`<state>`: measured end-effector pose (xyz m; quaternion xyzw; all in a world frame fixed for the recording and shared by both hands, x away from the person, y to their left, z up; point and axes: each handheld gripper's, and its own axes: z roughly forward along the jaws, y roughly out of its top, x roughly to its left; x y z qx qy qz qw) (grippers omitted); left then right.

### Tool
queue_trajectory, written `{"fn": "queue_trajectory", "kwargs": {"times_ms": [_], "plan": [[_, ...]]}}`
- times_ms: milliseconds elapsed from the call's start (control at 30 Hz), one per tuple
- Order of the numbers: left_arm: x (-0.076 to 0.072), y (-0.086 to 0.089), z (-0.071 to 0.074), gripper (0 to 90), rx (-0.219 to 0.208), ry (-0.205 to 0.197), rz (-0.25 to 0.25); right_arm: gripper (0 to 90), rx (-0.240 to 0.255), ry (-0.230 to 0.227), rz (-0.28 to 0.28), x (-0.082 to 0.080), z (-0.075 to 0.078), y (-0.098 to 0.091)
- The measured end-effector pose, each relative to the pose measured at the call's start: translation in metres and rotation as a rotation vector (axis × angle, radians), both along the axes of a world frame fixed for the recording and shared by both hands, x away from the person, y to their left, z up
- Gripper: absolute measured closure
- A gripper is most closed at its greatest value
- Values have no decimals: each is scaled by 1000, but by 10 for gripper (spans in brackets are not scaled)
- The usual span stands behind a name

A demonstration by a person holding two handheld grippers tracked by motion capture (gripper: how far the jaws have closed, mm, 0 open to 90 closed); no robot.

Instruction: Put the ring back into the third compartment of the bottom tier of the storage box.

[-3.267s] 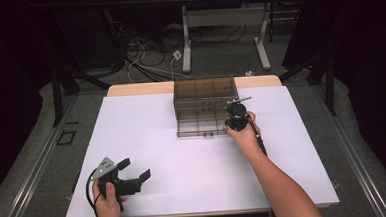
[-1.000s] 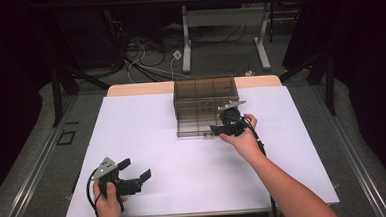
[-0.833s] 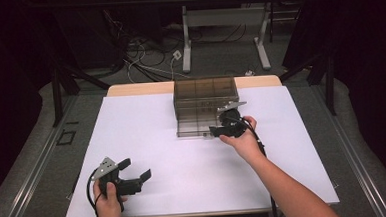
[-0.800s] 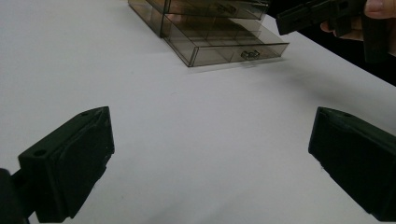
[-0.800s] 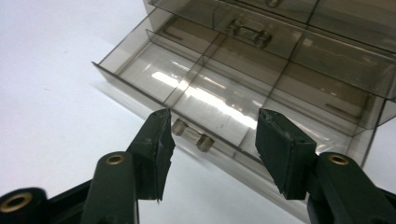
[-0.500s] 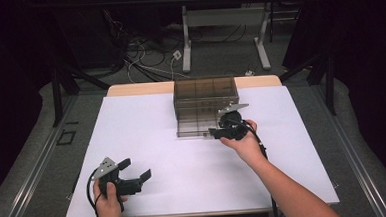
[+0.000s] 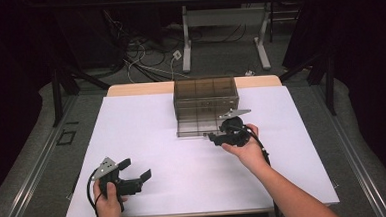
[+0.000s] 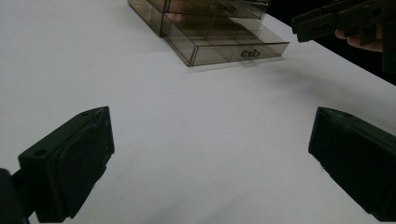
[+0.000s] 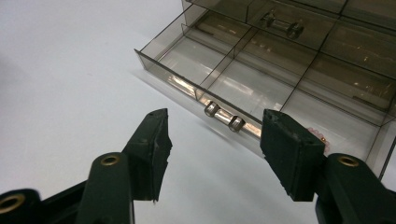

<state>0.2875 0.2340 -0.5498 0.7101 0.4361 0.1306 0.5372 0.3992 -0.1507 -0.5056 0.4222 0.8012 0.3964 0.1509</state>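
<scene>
A smoky transparent drawer cabinet (image 7: 206, 104) stands on the white bench (image 7: 146, 121), set toward the far edge and about midway between its left and right sides. Its lowest drawer (image 9: 261, 88) is pulled out toward the person, so its divided compartments lie open to view from above. On the drawer's front wall sits a small bar handle (image 9: 224, 116) with two round posts.

The right gripper (image 7: 216, 137) hovers just in front of that pulled-out drawer, held by the right hand (image 7: 248, 148) near the drawer's right front corner. In the right gripper view the handle lies just beyond the jaw tips and between their lines, slightly nearer the right-hand jaw (nothing sits between the pads themselves). The jaws stand apart, having just been opening a little, and they touch neither the handle nor the drawer wall. Something small and pink (image 9: 320, 136) shows in the drawer compartment just behind the right-hand jaw; what it is cannot be told.

The left gripper (image 7: 137, 172) rests low over the bench near its near left corner, well apart from the cabinet, in the left hand (image 7: 108, 205). Its jaws are spread wide with only bare white surface between them, and the cabinet appears far ahead in its own view.
</scene>
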Motion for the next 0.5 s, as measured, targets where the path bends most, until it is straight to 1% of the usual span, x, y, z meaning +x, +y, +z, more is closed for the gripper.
{"fn": "queue_trajectory", "kwargs": {"times_ms": [67,100,133,167,200,233,267,333,400,433,467,500], "plan": [[0,0,0,4,0,0,-1,405,-17,2,12,-2,0,0],[0,0,0,4,0,0,-1,401,-16,-14,14,-3,-1,1],[0,0,0,4,1,0,-1,401,-16,-18,21,-4,-2,2],[0,0,0,4,1,0,0,401,-18,-9,21,-5,-2,3],[0,0,0,4,1,0,0,406,-32,-5,28,-5,-3,3],[0,0,0,4,1,-2,0,416,-26,-2,33,-6,-4,3],[0,0,0,4,0,-1,1,423,-31,3,38,-6,-5,3],[0,0,0,4,1,0,0,436,-36,-7,39,-6,-7,4],[0,0,0,4,1,0,0,463,-28,4,40,-7,-8,3],[0,0,0,4,1,1,0,472,-32,11,37,-7,-8,3],[0,0,0,4,0,2,-1,485,-50,13,42,-7,-8,3],[0,0,0,4,1,1,-1,497,-46,-2,31,-7,-10,4]]}}
